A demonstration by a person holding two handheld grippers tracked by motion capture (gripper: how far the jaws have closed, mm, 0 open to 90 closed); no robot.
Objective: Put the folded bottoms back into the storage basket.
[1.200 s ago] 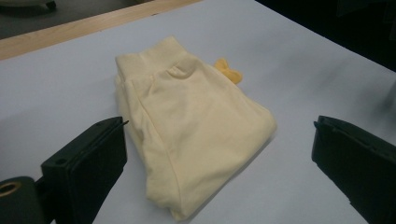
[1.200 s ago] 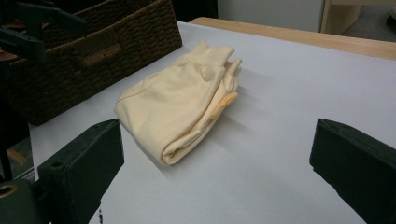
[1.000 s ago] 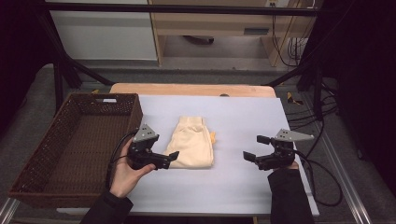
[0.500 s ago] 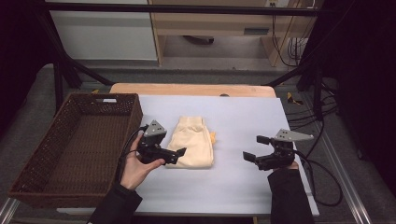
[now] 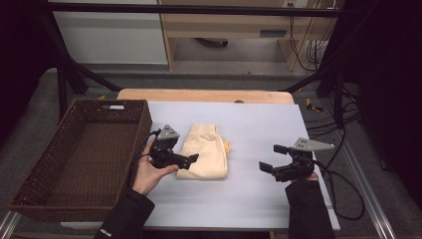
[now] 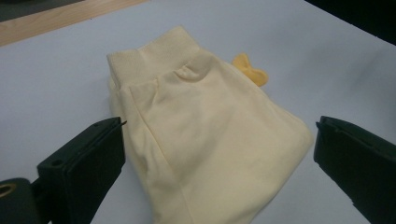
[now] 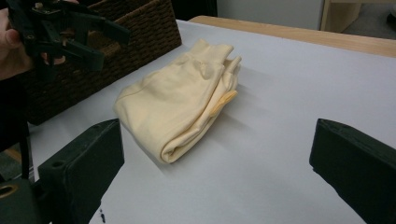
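A folded pale yellow garment (image 5: 205, 157) lies on the white table sheet (image 5: 259, 124), waistband toward the far side, with a small orange piece (image 5: 227, 147) sticking out at its right edge. My left gripper (image 5: 191, 158) is held in a hand just left of the garment, jaws open and pointing right over its near left corner. In the left gripper view the garment (image 6: 205, 140) lies between and below the spread jaws of the left gripper (image 6: 219, 125). My right gripper (image 5: 271, 158) rests open to the right, apart from the garment (image 7: 182, 102), nothing between its jaws.
A dark brown wicker basket (image 5: 89, 154) stands at the table's left, close behind the left hand; the same basket (image 7: 140, 28) rises behind the left gripper (image 7: 114, 46) in the right gripper view. A wooden strip (image 5: 199, 94) borders the far edge. Cables trail off at the right.
My left gripper has lifted and moved right, toward the garment's near left corner, with the hand turning under it. The right gripper and the garment have stayed still.
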